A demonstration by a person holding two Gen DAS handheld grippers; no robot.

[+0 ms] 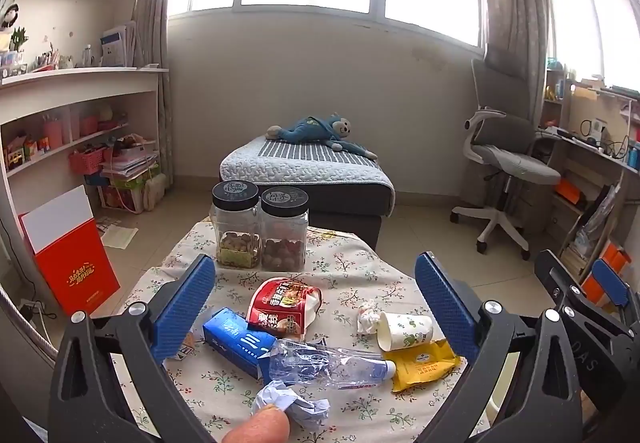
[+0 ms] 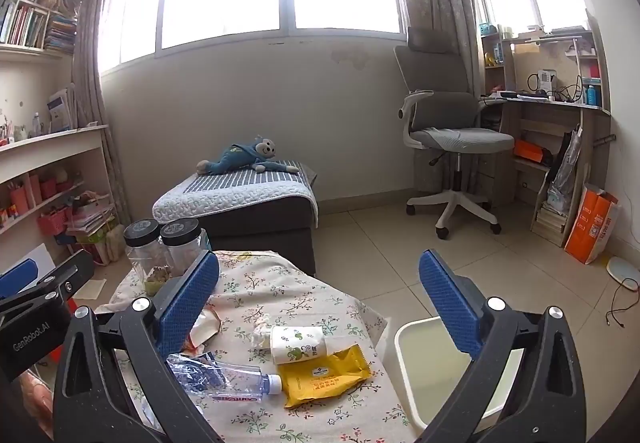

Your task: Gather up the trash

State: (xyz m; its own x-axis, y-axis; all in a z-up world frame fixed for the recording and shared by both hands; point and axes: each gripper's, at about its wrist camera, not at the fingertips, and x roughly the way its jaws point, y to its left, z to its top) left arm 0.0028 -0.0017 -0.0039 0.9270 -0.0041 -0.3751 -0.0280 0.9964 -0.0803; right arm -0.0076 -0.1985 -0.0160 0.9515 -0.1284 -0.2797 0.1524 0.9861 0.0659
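Left gripper (image 1: 314, 307) and right gripper (image 2: 320, 307) both spread wide, fingers released and empty, above a floral-clothed counter (image 2: 288, 283) strewn with a crushed plastic bottle (image 1: 328, 363), paper cup (image 1: 406, 329), yellow wrapper (image 2: 324, 373), blue carton (image 1: 236, 339), white bin (image 2: 424, 367) beside the counter.

Trash (image 1: 328, 359) btwn wide hand-held gripper (image 1: 318, 303) pads.

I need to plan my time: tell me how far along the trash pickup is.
Done: nothing visibly; the white bin looks empty. In hand: nothing; left gripper and right gripper hang open. Left on the table: crushed bottle, paper cup, yellow wrapper, blue carton, red packet, crumpled paper.
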